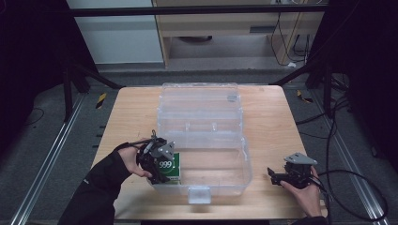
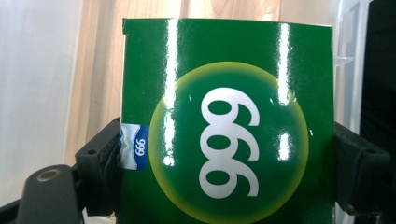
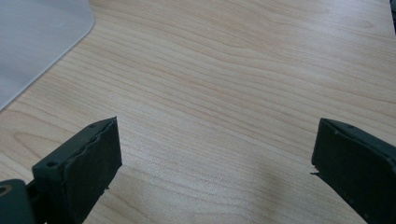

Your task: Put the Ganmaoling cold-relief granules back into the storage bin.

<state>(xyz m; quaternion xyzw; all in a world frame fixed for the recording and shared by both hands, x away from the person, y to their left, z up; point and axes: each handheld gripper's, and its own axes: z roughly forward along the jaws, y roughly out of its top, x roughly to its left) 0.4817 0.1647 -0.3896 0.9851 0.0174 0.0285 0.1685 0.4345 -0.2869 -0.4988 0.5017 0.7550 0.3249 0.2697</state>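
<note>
The left gripper is clamped on a green box marked 999, its two black jaws pressing the box's opposite sides in the left gripper view. The box sits upright at the near left corner of the clear plastic bin, down inside its wall. The bin's lid lies thrown back flat on the far side of the wooden table. Well apart, off the bin's right end, the right gripper hangs over bare wood with its jaws spread wide and holding nothing, pointing toward the bin.
</note>
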